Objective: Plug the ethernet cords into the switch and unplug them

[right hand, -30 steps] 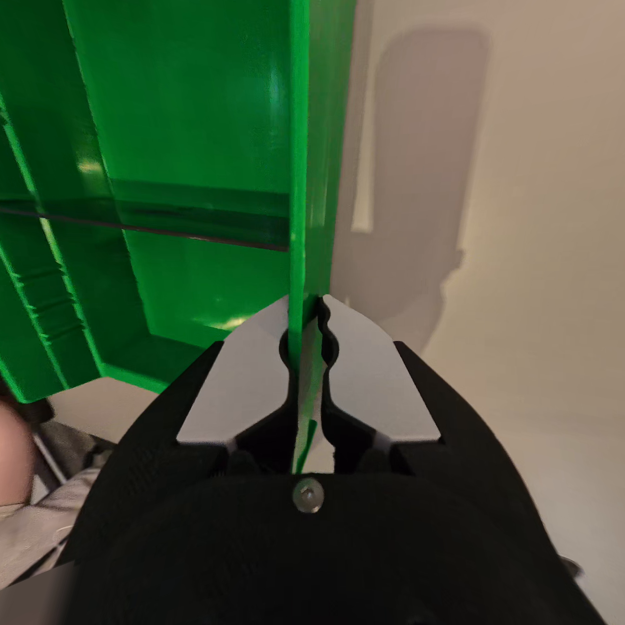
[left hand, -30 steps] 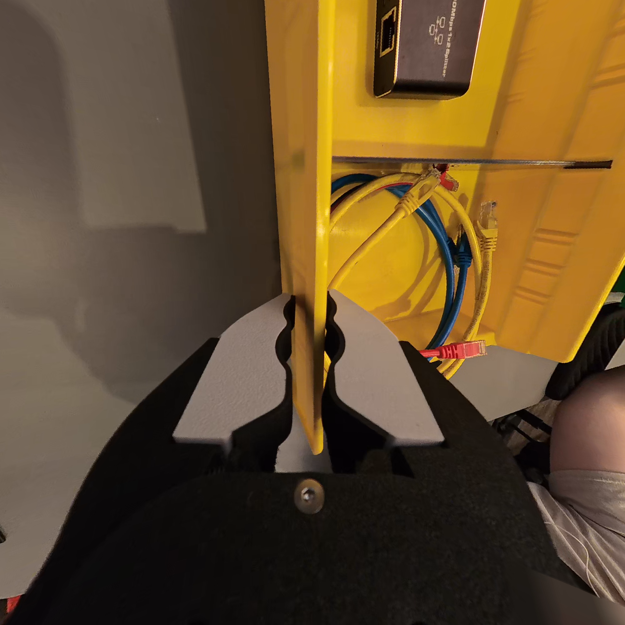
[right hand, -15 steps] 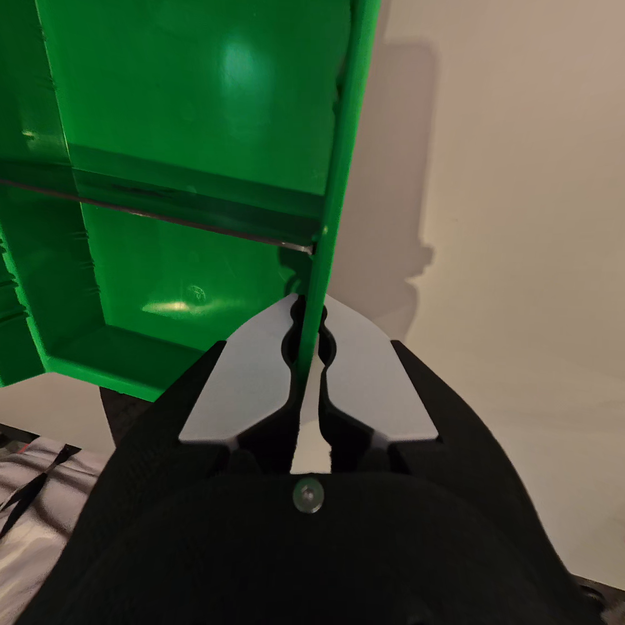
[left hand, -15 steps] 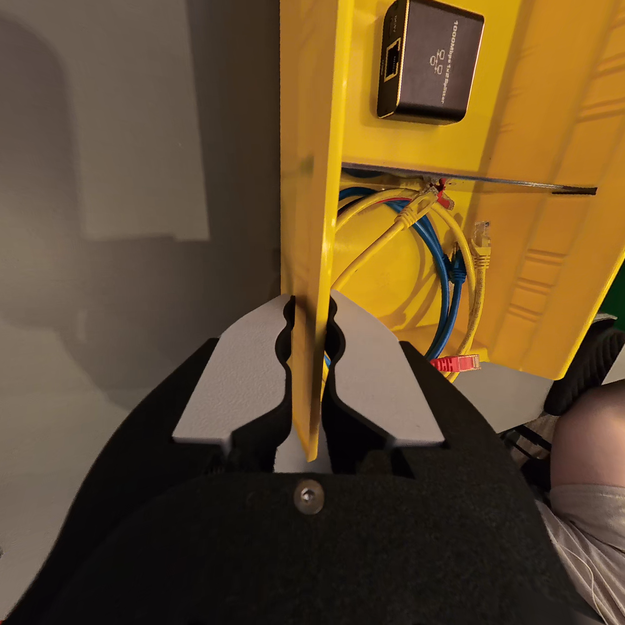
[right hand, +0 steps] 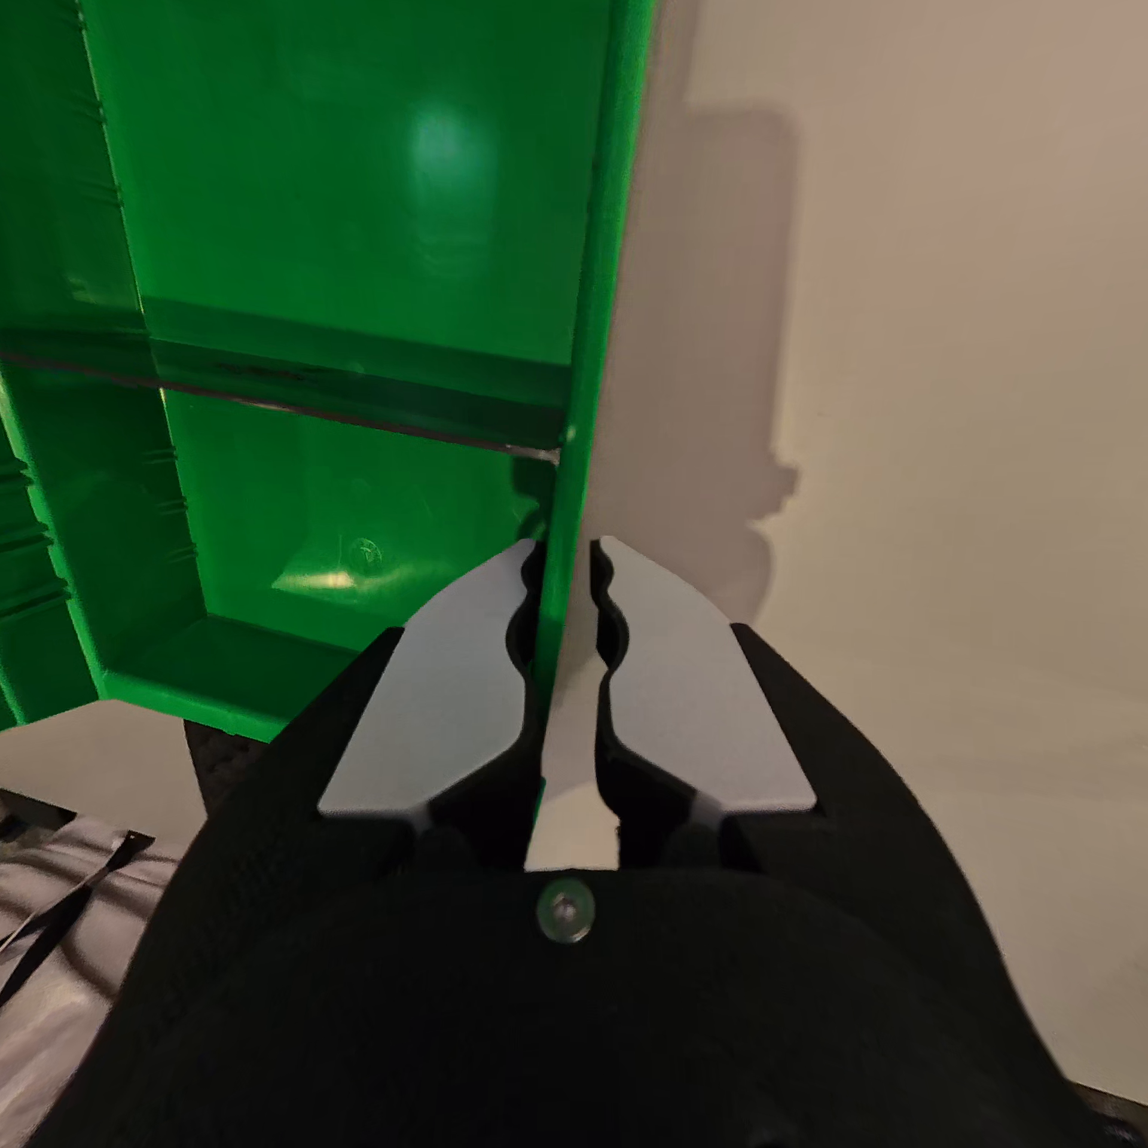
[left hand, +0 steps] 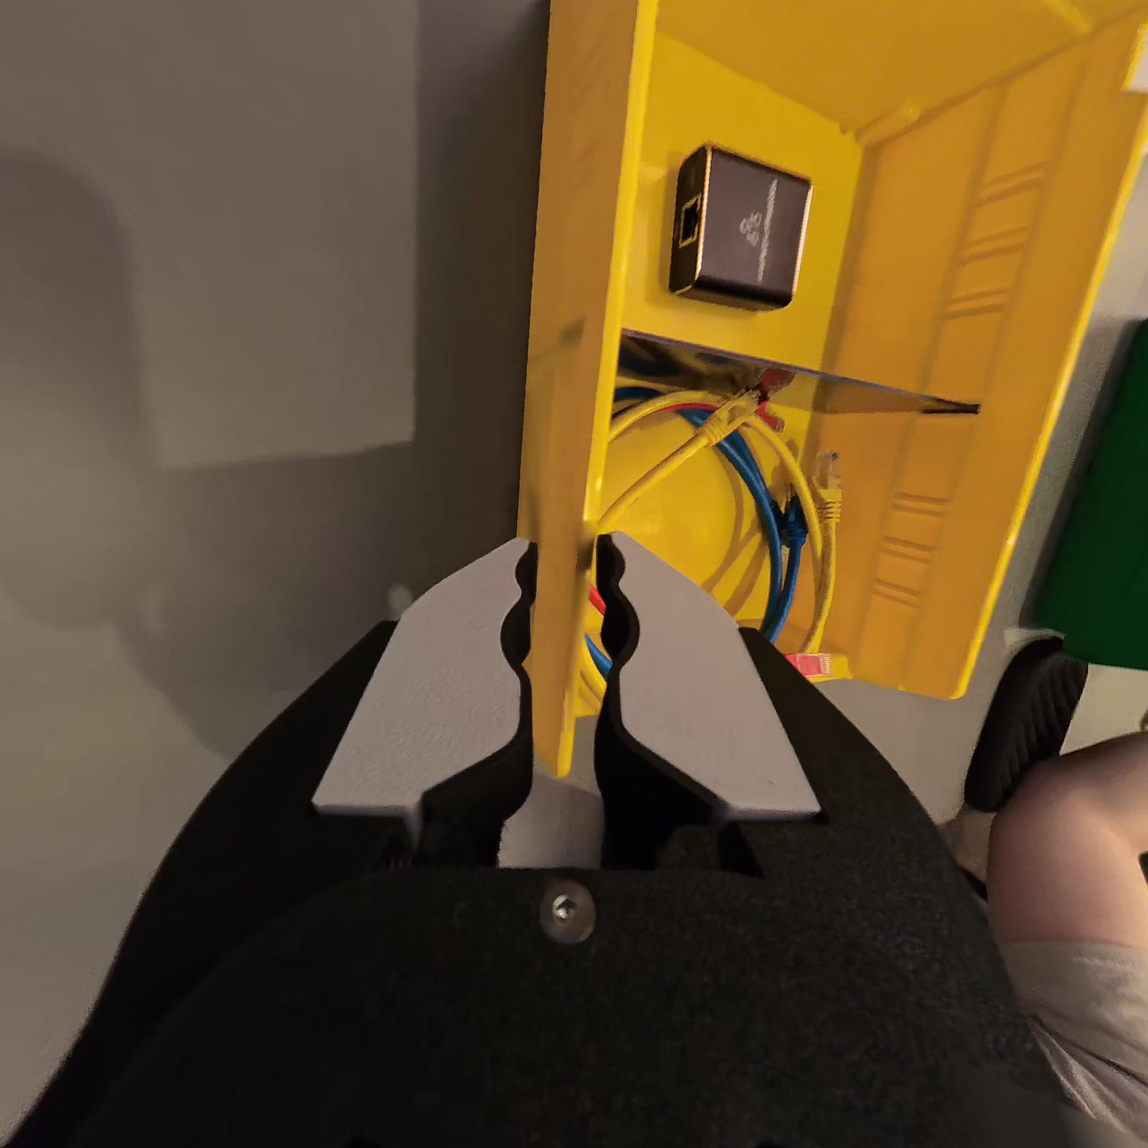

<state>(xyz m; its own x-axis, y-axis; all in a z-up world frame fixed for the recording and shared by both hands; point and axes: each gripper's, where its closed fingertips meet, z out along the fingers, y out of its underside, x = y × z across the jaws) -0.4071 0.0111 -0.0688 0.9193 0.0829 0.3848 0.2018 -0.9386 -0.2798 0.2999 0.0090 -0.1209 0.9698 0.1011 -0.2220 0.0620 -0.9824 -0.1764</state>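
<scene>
My left gripper is shut on the left wall of a yellow bin. A dark grey switch lies in the bin's far compartment with one port facing left. In the near compartment lie coiled yellow cords, blue cords and a red plug, all unplugged. My right gripper straddles the right wall of an empty green bin. Its jaws are slightly apart: the wall rests against the left finger and is clear of the right finger.
A thin divider splits the yellow bin. The green bin shows at the right edge of the left wrist view. A person's arm and a black ribbed part are at the lower right. Both bins sit on a pale table. The grippers' ends are close to 70 cm from one another. About 15 cm separates my left fingertips from the dark grey switch.
In the left view the yellow bin has shifted, so the switch sits lower and its far wall shows. The right jaws have eased and the green wall has slid toward the fingertips.
</scene>
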